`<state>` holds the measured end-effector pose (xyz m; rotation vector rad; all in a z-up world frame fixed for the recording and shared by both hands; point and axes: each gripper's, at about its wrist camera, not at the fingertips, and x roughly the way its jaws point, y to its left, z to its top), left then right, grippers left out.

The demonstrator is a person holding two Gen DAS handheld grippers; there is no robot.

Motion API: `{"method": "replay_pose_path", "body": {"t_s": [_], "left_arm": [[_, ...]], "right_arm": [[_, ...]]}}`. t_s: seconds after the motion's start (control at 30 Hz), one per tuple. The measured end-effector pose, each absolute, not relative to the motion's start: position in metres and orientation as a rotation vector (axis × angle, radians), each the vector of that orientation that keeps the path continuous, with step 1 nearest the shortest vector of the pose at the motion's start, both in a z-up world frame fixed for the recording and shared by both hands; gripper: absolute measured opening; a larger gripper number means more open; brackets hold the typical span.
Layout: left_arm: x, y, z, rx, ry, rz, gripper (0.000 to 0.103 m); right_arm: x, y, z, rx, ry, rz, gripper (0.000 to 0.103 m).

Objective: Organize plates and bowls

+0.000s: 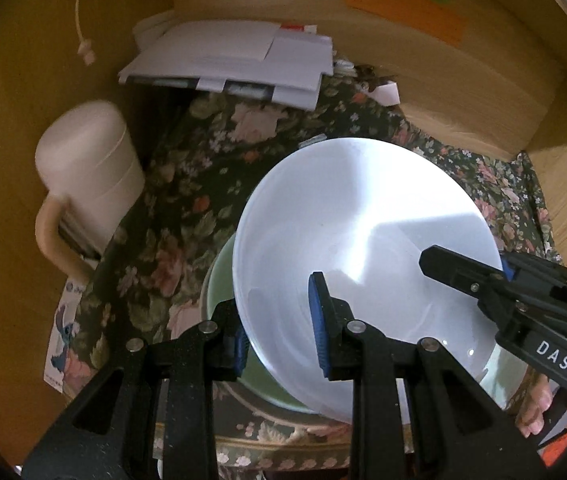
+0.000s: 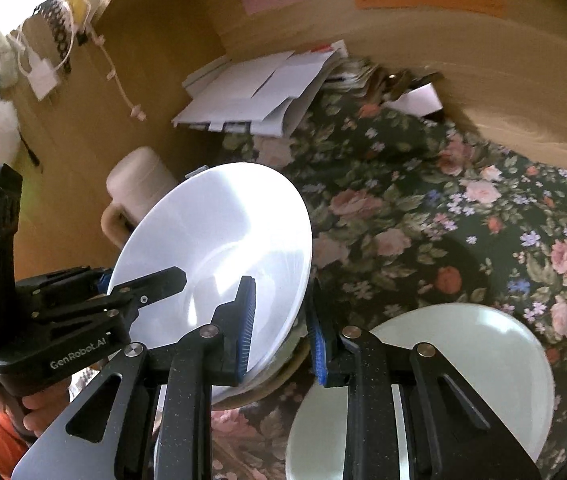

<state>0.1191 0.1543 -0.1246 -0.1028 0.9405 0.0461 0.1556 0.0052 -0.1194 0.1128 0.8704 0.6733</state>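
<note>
The left gripper (image 1: 281, 334), a black two-finger tool with blue pads, is closed almost fully on the rim of a white, smooth, shallow bowl (image 1: 363, 248), one pad inside the wall and one outside. The right gripper (image 2: 281, 332), of the same kind, is closed in the same way on the opposite edge of this white bowl (image 2: 219, 256), so both tools hold it together. The bowl is tilted and stands in the air above a table with a dark cloth with flowers (image 2: 423, 216). Under the bowl, in the left wrist view, a pale green dish (image 1: 219, 280) shows, partly hidden. In the right wrist view a pale green round plate (image 2: 475, 356) lies flat on the cloth, to the right of the white bowl and just beside it. The bowl looks clean, with bright reflections inside.
</note>
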Motion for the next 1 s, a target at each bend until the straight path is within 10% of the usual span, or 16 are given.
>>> {"method": "replay_pose_path", "body": {"t_s": [1.0], "left_arm": [[0.117, 0.167, -0.149, -0.132, 0.992, 0.066, 0.027]], "right_arm": [[0.153, 0.018, -0.129, 0.026, 0.851, 0.689, 0.026]]}}
